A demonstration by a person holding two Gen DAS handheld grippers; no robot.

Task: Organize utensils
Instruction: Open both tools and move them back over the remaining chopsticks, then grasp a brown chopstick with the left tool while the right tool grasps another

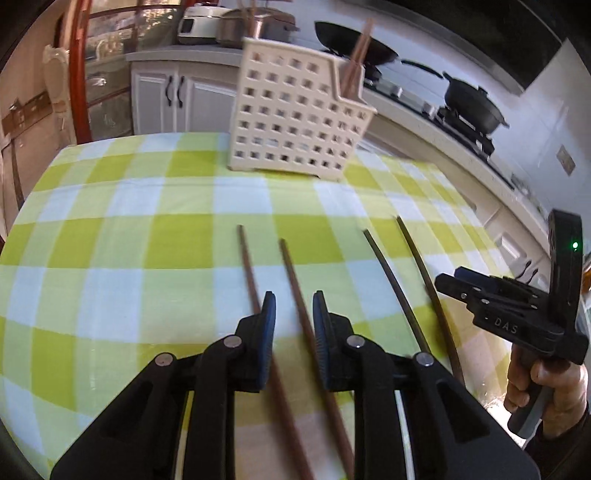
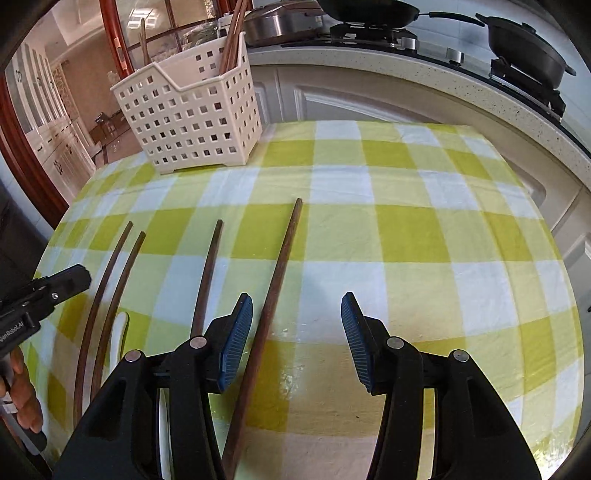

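A green-and-white checked tablecloth (image 2: 406, 229) covers the table; a stove with dark pans (image 2: 524, 44) lies at one o'clock. A perforated cream plastic basket (image 2: 192, 122) at eleven holds upright chopsticks. Four slim wooden chopsticks (image 2: 275, 295) lie loose on the cloth. The right gripper (image 2: 297, 332) is spread wide, one chopstick just inside its left finger. Only the left view shows the left gripper (image 1: 294, 332) narrowly parted around a chopstick (image 1: 299, 310).

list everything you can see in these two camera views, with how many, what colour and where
chopsticks on cloth: four, dark brown, lying loose near the table's front
caddy: one, cream, perforated, far end of table
chopsticks in caddy: several, reddish brown, standing
tablecloth: one, green and white check
pans: two, black, on the stove behind
cookers: two, white and silver, on the counter
left tongs: black, blue pads, open around one chopstick
right tongs: black, blue pads, open over one chopstick
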